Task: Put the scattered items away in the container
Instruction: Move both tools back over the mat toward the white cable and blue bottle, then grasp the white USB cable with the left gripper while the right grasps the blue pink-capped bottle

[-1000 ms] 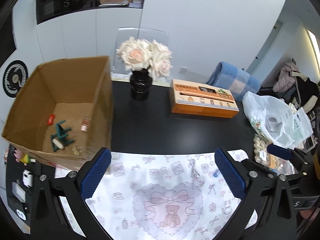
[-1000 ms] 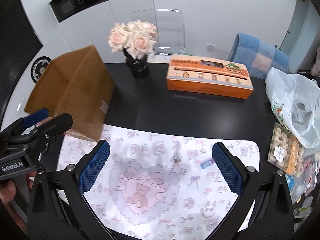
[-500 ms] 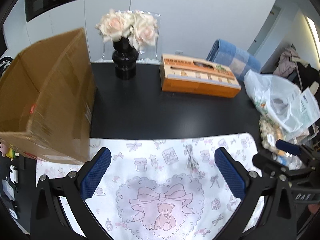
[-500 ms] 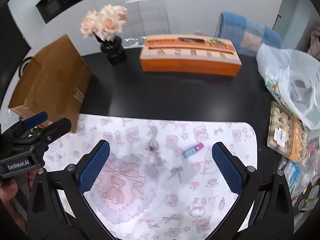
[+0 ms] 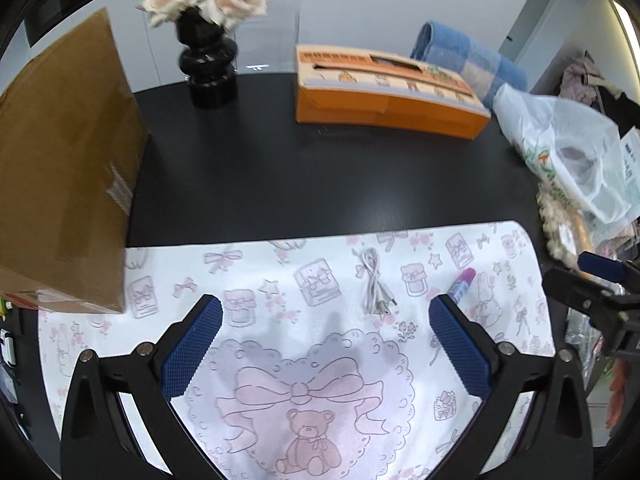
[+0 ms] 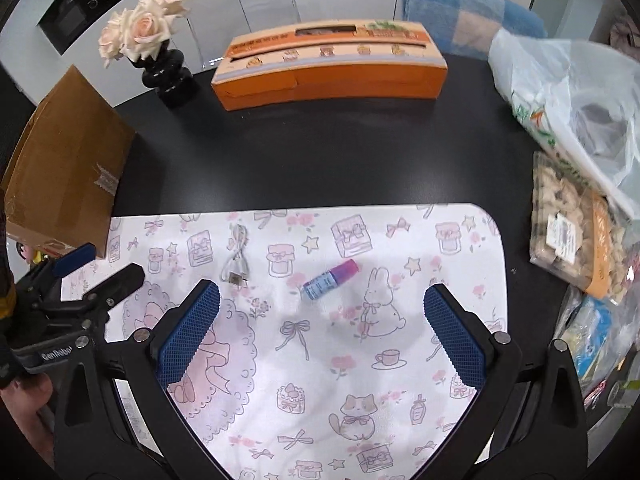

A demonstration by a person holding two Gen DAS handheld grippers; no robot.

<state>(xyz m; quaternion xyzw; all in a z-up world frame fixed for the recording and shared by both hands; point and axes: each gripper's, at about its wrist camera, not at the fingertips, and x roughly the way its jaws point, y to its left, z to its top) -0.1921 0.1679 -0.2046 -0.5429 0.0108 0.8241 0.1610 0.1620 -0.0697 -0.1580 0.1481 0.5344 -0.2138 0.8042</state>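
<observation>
Left gripper (image 5: 325,344): moved right from above the cardboard box (image 5: 60,168); the box interior is out of view, only its outer wall showing at far left. Now over the printed mat (image 5: 304,288).
Coiled cable (image 5: 374,280): now ahead between its fingers.
Small tube (image 6: 330,279): now nearer the right gripper (image 6: 320,336), between its fingers.

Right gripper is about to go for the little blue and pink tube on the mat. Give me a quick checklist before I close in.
1. Right gripper open and empty: ok.
2. Tube lying flat, ahead between the fingers: ok.
3. Cable apart from the tube: ok.
4. Left gripper clear of the tube: ok.
5. Cardboard box within reach at the left: ok.
6. Room inside the box: cannot tell, opening faces away.
</observation>
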